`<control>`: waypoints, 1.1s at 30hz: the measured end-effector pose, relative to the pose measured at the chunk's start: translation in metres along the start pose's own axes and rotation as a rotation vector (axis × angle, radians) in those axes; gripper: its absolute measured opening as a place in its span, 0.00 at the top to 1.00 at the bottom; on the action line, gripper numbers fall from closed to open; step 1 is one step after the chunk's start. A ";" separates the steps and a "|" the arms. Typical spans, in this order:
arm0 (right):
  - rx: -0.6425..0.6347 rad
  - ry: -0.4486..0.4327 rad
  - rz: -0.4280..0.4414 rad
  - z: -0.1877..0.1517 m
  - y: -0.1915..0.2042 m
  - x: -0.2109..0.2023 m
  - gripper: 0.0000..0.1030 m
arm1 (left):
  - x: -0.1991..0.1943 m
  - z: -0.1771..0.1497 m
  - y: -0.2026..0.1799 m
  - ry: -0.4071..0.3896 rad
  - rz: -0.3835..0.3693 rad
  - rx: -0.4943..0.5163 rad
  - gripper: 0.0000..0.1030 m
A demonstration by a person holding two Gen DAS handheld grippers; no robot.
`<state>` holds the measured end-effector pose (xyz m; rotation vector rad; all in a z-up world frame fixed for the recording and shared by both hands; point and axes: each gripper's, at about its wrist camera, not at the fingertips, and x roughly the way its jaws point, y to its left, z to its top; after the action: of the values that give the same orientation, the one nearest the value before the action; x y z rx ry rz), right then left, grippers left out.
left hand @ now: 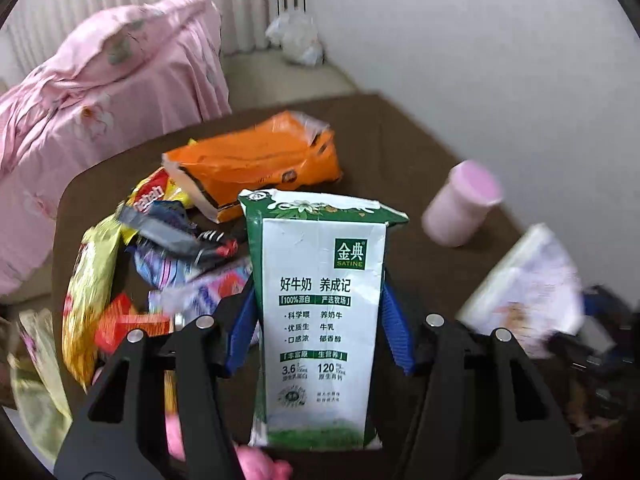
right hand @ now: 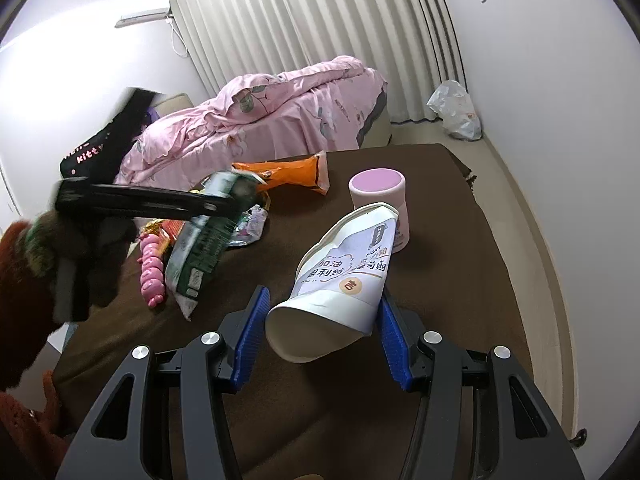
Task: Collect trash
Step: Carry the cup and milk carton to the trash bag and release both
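The lower end of the milk carton (left hand: 320, 320) runs out of sight behind the black frame of the left gripper (left hand: 318, 320), and the wrappers (left hand: 168, 248) heaped to that gripper's left blur into streaks of yellow, red and silver whose print cannot be read. The carton is a tall, flat-sided box of glossy white and green card with a folded top; the blue ribbed pads press its two side edges, so this claw is clenched on it, lifted over the brown cloth of the table (left hand: 400, 140). Beyond its tip lies a crinkled orange bag (left hand: 256, 160) with a torn mouth. The right gripper (right hand: 322, 320) grasps a crushed paper cup (right hand: 340, 280), smooth white with printed lettering, tilted with its round base toward the camera and its squashed rim pointing away; its ribbed pads touch the cup's walls. Just beyond the cup, partly hidden by it, stands a pale pink cylinder (right hand: 376, 188) with a flat matte top. Left of this gripper, a knobbly pink toy (right hand: 152, 272) lies on the cloth, its upper end covered by wrappers.
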<state>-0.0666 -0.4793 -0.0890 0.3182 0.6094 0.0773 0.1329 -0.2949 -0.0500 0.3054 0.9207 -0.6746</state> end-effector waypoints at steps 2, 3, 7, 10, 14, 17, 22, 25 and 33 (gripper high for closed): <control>0.003 -0.003 0.013 0.001 0.001 0.000 0.51 | -0.026 -0.014 0.003 -0.061 -0.044 -0.046 0.49; 0.002 -0.005 0.019 0.002 0.003 0.000 0.51 | -0.034 -0.019 0.003 -0.081 -0.051 -0.063 0.49; -0.023 -0.014 0.039 0.004 0.013 -0.001 0.51 | -0.060 -0.040 0.004 -0.145 -0.056 -0.127 0.49; -0.059 -0.029 0.045 0.010 0.027 -0.006 0.51 | -0.078 -0.050 0.011 -0.192 -0.034 -0.170 0.49; -0.107 -0.065 0.054 0.020 0.043 -0.016 0.51 | -0.106 -0.061 0.018 -0.249 -0.003 -0.189 0.49; -0.136 -0.084 0.065 0.028 0.055 -0.022 0.51 | -0.126 -0.068 0.024 -0.294 0.022 -0.202 0.49; -0.211 -0.104 0.093 0.039 0.087 -0.029 0.51 | -0.161 -0.080 0.036 -0.369 0.063 -0.227 0.49; -0.258 -0.107 0.110 0.045 0.109 -0.030 0.51 | -0.182 -0.088 0.051 -0.419 0.100 -0.252 0.49; -0.412 -0.110 0.150 0.063 0.176 -0.023 0.51 | -0.225 -0.123 0.118 -0.518 0.241 -0.412 0.49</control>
<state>-0.0457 -0.3329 0.0278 -0.0324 0.4469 0.3233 0.0380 -0.0522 0.0570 -0.1257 0.4949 -0.3030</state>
